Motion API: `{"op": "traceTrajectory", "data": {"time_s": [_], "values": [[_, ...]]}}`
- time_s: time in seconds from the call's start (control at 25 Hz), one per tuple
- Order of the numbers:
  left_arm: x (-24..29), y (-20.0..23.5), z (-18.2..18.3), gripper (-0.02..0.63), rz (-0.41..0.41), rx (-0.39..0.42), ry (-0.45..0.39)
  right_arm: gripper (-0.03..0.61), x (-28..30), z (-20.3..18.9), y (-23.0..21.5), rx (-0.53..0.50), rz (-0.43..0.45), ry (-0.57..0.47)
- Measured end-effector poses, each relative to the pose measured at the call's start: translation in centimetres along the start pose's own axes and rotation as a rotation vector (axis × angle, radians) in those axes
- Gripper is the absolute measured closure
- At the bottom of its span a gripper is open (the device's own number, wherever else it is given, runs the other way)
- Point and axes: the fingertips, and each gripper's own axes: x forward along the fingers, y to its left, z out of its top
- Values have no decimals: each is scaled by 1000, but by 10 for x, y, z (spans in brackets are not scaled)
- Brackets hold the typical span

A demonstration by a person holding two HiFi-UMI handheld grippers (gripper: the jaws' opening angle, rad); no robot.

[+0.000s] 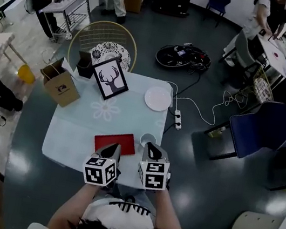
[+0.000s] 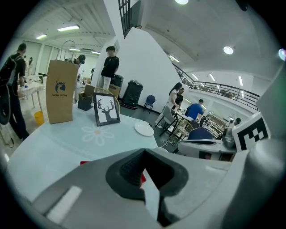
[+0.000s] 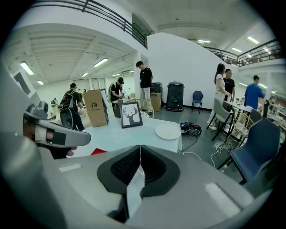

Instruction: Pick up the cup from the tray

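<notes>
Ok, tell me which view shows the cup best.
The head view: it looks down on the cup, showing its open rim and its place at the right edge of the red tray. The left gripper view catches only a pale sliver of rim; the right gripper view shows none of it.

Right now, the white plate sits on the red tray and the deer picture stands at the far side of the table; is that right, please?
Not quite. The white plate is not on the red tray; it lies straight on the table, near its far right edge, as the head view shows. The deer picture does stand at the far side of the table.
</notes>
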Motion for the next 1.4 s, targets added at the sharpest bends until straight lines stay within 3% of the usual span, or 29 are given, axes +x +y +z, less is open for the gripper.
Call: {"op": "traceTrajectory", "data": {"time_s": [0.56,1.4], "values": [[-74,-2,-47,613,-1,-25,-32,554,-54,-35,74,82,72,4],[-150,-11,-114,613,-3,87,-17,555,-126,-87,132,92,37,-38]]}}
